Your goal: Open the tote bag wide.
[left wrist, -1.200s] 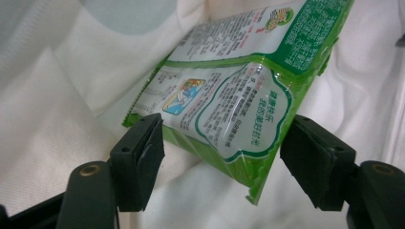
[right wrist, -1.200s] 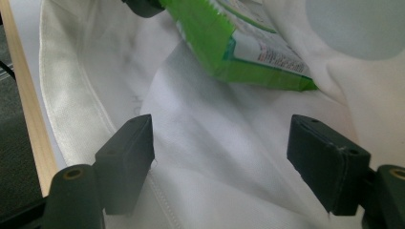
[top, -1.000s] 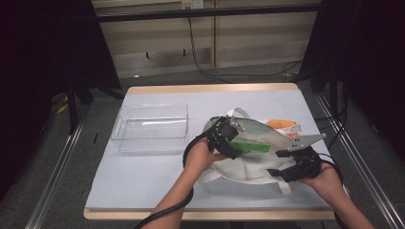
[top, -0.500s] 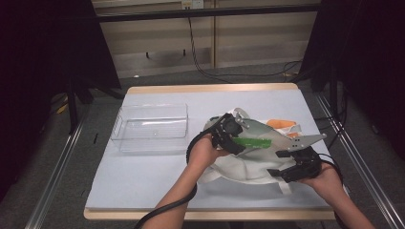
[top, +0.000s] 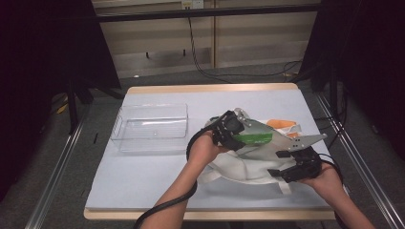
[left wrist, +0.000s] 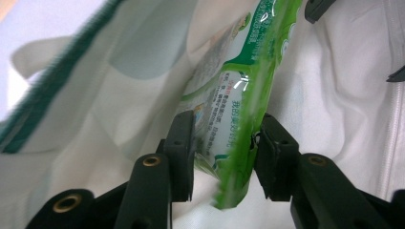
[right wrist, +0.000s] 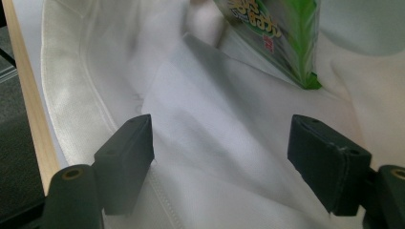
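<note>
- Tools are seen over a white cloth bag (top: 239, 167) lying on the pale blue bench (top: 143, 181), and this bag serves as the landmark.
- A green printed plastic snack packet (left wrist: 243, 95) is set between the jaws of the left tool (left wrist: 224, 152); the jaws have just been closing, the left pad is touching the film and the right pad is just beside it, so a firm grip cannot be confirmed.
- From the high view, the packet (top: 253, 139) is found above the bag's top edge, at the left tool (top: 229, 133).
- The right tool (right wrist: 219, 157) is held wide, with the bag's white fabric (right wrist: 215, 143) between its jaws but not pinched.
- The right tool (top: 293, 167) is seen at the bag's right side.
- A clear rectangular plastic tray (top: 152, 128) is placed well apart to the bag's left.
- An orange and white item (top: 282, 125) is lying just beyond the bag.
</note>
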